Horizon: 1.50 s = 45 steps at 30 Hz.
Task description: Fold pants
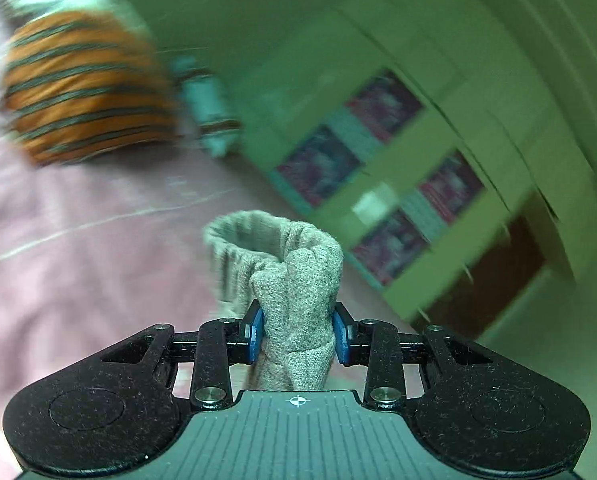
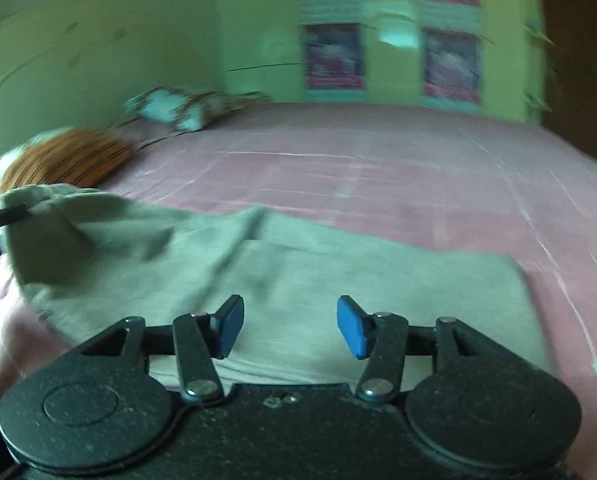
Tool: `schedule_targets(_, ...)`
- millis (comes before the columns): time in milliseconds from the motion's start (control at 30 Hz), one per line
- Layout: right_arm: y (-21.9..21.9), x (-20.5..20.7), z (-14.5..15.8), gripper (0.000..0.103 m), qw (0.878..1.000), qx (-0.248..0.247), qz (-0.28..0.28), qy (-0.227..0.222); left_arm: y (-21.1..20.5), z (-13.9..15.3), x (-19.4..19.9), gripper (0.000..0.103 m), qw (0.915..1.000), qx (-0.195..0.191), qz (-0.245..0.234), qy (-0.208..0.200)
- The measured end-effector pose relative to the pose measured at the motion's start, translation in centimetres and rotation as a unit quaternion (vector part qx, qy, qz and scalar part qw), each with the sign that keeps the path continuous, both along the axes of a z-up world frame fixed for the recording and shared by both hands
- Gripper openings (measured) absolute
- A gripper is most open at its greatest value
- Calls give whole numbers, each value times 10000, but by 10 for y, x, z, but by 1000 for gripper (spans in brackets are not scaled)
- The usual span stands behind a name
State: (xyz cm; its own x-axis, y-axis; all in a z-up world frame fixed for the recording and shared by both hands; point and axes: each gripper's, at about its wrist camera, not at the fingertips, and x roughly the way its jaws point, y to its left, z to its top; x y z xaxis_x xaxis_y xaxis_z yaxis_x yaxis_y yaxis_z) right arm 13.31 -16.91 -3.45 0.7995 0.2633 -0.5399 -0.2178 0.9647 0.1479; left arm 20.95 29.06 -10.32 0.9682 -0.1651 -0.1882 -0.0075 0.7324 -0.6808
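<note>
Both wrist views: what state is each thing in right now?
Left gripper: shut on a bunched end of the pants.
Right gripper: open, nothing between its fingers.
Pants: grey, mostly flat on the bed, left end lifted.
Bed: pink cover, smooth.
Striped pillow: lying on the bed.

Blurred, perhaps striped, orange pillow (image 1: 86, 88)

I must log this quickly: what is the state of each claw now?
Left claw: closed on a bunched end of the grey pants.
Right claw: open, holding nothing, above the pants.
</note>
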Motion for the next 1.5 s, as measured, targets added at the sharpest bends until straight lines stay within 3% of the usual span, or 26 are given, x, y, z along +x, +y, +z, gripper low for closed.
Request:
schedule_targets(133,-65,-12,8,44,9958,513,-752,-28,-63,25,25,35,9979,369,-525,-17)
schedule_targets(300,-127,-32,13,44,9890,889,-1166,-173,-164,42,43,35,9915,734,-1073,-66)
schedule_targets(400,-158,-44,10,44,9845,1054,-1385,-198,-234,55,47,35,9820,1039,-1570,-137)
schedule_targets(467,-177,-49,7,44,9808,1165,-1556,-160,-285,57,53,37,9702,1298,-2048,-28)
schedule_targets(500,-185,-51,4,44,9789,1227,-1627,-115,-311,54,57,54,9609,1383,-2396,88)
schedule_targets(533,-193,-51,0,44,9768,1310,-1692,-70,-335,47,61,84,9472,1353,-2897,241)
schedule_targets(567,-201,-52,-3,44,9744,1415,-1749,-14,-353,41,60,91,9356,1279,-3279,291)
schedule_targets(633,-211,-54,-7,45,9699,1589,-1843,47,-367,39,46,92,9326,1509,-3262,334)
schedule_targets(733,-223,-59,-8,46,9647,1917,-1808,18,-346,49,19,92,9383,1957,-2834,315)
schedule_targets(833,-216,-49,-12,46,9625,2269,-1480,130,-299,59,-9,92,9463,2329,-2211,376)
schedule_targets(1067,-169,-10,-32,45,9480,2976,-850,743,-188,50,-69,92,9534,2607,-1048,1096)
schedule_targets(1233,-138,12,-48,46,9312,3331,-901,1173,-177,28,-86,92,9478,2638,-1029,1466)
schedule_targets(1333,-135,24,-62,47,9058,3839,-1110,1407,-179,21,-81,92,9394,2806,-1214,1551)
schedule_targets(1433,-129,34,-73,59,8781,4302,-1381,1577,-178,17,-74,92,9423,2707,-1273,1503)
schedule_targets(1500,-121,39,-72,59,8792,4223,-1531,1591,-183,9,-61,92,9422,2696,-1282,1522)
